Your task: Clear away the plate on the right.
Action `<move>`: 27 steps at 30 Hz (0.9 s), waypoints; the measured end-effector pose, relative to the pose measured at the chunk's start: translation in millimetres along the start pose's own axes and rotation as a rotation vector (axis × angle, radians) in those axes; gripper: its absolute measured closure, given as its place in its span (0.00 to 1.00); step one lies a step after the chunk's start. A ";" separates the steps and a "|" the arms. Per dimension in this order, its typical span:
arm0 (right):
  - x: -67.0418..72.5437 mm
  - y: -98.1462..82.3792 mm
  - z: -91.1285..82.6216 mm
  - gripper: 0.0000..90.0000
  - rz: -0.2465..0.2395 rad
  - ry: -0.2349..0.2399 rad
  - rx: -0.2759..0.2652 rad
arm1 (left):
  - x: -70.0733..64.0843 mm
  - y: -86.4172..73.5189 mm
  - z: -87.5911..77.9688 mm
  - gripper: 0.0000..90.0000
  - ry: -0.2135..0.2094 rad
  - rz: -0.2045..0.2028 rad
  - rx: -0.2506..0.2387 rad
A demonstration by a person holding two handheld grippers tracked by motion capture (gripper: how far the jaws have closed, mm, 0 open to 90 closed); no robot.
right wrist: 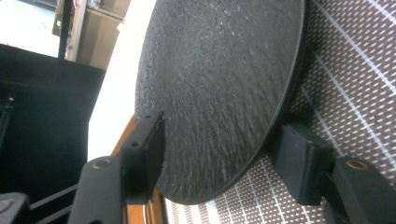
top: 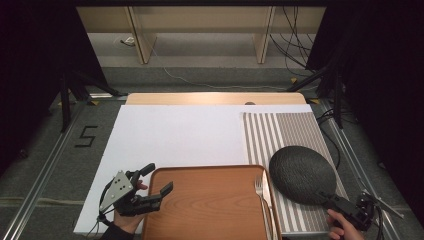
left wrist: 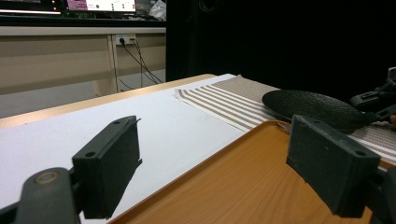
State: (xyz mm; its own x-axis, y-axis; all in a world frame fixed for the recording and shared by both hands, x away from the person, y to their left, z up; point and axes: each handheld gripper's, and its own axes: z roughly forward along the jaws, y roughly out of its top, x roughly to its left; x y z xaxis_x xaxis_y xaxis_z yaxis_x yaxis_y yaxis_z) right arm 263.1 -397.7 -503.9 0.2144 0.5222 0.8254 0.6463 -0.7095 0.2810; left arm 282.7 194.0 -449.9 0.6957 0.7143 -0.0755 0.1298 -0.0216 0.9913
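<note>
Lying on the striped beige and white placemat (top: pixel 280 131) at the right side of the table, a round black textured plate (top: pixel 302 173) is seen, with its near edge between the jaws of the right gripper (top: pixel 334 198). In the right gripper view, the plate (right wrist: pixel 219 93) is tilted across the picture and one jaw is placed above its rim and the other below it, on the placemat (right wrist: pixel 355 70). The upper pad looks very close to the dark surface, but a small gap is seen at the lower pad, so a firm grip cannot be confirmed; the fingers are kept half wide around the rim.

A rectangular brown wooden tray (top: pixel 210 200) is placed at the near edge of the white table cover (top: pixel 175 135), just beside the plate. A silver metal fork (top: pixel 260 192) is laid along the right side of the tray.

At the left, the left gripper (top: pixel 155 182) is held by a hand (top: pixel 131 215) over the left rim of the tray. In the left gripper view, its jaws are spread wide and nothing is held between them; the tray (left wrist: pixel 224 186) and the white cover (left wrist: pixel 177 121) are seen below them.
</note>
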 end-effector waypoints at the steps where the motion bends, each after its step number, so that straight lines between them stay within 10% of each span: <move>1: -0.7 -0.1 0.4 0.45 0.007 0.005 0.006 | 0.0 0.0 0.0 0.19 0.000 0.000 0.000; 27: -10.3 -5.1 8.1 0.65 0.192 0.053 -0.081 | 0.4 0.1 0.1 0.19 0.001 0.002 0.000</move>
State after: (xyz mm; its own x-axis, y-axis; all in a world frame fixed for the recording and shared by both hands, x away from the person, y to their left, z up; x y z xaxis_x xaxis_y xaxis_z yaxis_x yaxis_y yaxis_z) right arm 263.5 -395.7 -517.8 0.2878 0.3500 0.8914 0.5358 -0.8303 0.1531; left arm 283.0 194.2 -449.9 0.6955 0.7147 -0.0738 0.1289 -0.0231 0.9914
